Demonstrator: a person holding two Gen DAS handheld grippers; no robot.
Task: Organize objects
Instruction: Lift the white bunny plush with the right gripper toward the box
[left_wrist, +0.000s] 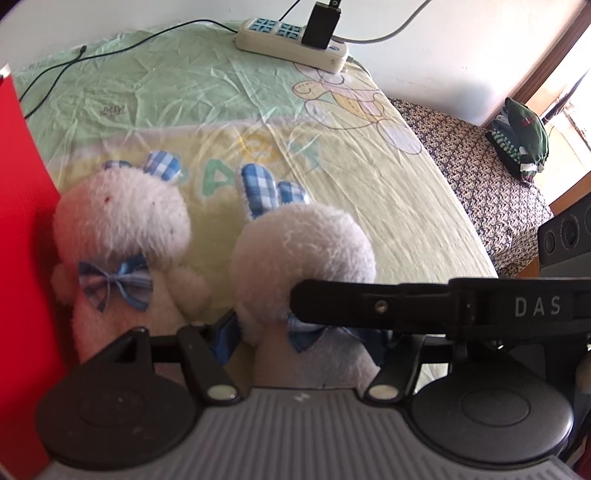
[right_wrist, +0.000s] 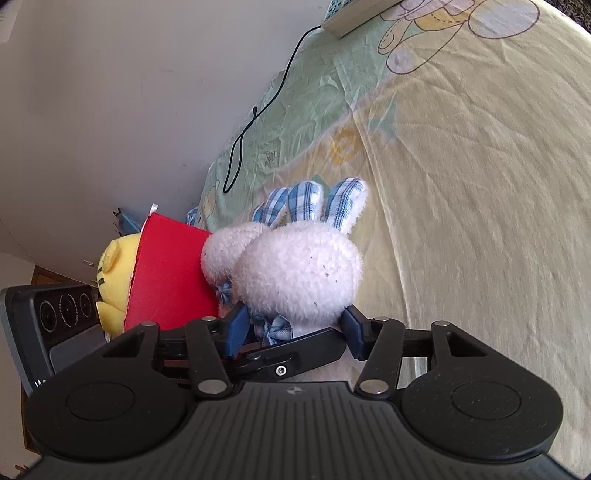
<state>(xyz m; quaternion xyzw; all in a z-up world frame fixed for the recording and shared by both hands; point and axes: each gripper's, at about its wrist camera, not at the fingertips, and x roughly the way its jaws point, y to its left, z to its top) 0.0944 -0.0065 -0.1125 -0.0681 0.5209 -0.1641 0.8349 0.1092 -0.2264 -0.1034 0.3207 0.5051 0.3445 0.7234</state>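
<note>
The right gripper (right_wrist: 295, 332) grips the near plush rabbit (right_wrist: 299, 273) at the neck; its blue fingers (right_wrist: 236, 328) press against both sides just above the checked bow tie (right_wrist: 275, 328). The left gripper (left_wrist: 299, 332) sits around the same rabbit (left_wrist: 303, 254); one blue finger (left_wrist: 225, 332) shows beside the neck, the other is hidden behind a black finger of the right gripper that crosses the left wrist view. It is not possible to tell whether the left gripper is clamped.

The near rabbit stands upright on the sheet (right_wrist: 480, 184), its checked blue ears (right_wrist: 325, 199) pointing away from the cameras. A second plush rabbit (left_wrist: 122, 221) stands just beside it, on its left, touching the red box (left_wrist: 22, 240). This rabbit also wears a blue checked bow (left_wrist: 116, 284).

In the right wrist view, a yellow plush toy (right_wrist: 110, 280) lies behind the red box (right_wrist: 170, 273).

Farther back, a thin black cable (left_wrist: 74, 62) runs across the green part of the sheet (left_wrist: 166, 92). A white power strip (left_wrist: 291, 46) lies at the far edge near the wall, with a black adapter (left_wrist: 321, 24) plugged in. A patterned cover (left_wrist: 480, 173) with folded dark clothes (left_wrist: 524, 140) lies beyond the sheet's right edge.
</note>
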